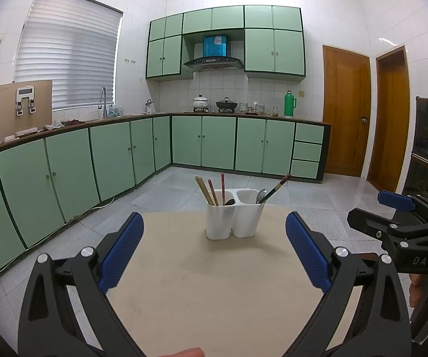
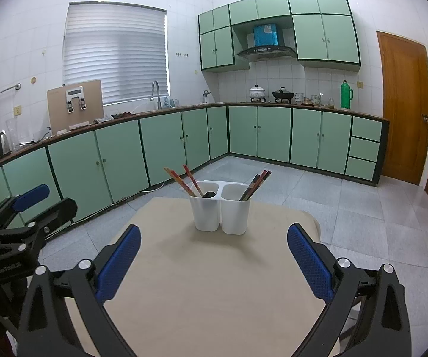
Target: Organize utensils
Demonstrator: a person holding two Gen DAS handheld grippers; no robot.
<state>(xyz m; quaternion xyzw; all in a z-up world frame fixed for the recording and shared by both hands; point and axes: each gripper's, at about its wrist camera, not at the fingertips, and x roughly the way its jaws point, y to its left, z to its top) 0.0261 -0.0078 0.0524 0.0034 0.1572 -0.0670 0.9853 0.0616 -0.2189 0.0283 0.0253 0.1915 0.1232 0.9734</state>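
A white two-compartment utensil holder [image 1: 233, 218] [image 2: 220, 211] stands near the far edge of a beige table [image 1: 214, 282] [image 2: 211, 282]. Its left cup holds several chopsticks [image 1: 209, 189] [image 2: 185, 180] and a dark spoon [image 1: 229, 201] [image 2: 210, 194]. Its right cup holds a metal spoon [image 1: 260, 195] and dark chopsticks [image 1: 274, 189] [image 2: 255, 185]. My left gripper [image 1: 214, 226] is open and empty, short of the holder. My right gripper [image 2: 214, 238] is open and empty, also short of it. Each gripper shows at the edge of the other's view: the right one [image 1: 398, 205], the left one [image 2: 29, 196].
The table stands on a grey tiled floor [image 1: 184, 187]. Green cabinets [image 1: 95, 160] [image 2: 124, 154] run along the left and far walls under a counter with pots and a green flask [image 1: 290, 104]. Wooden doors [image 1: 346, 110] are at the right.
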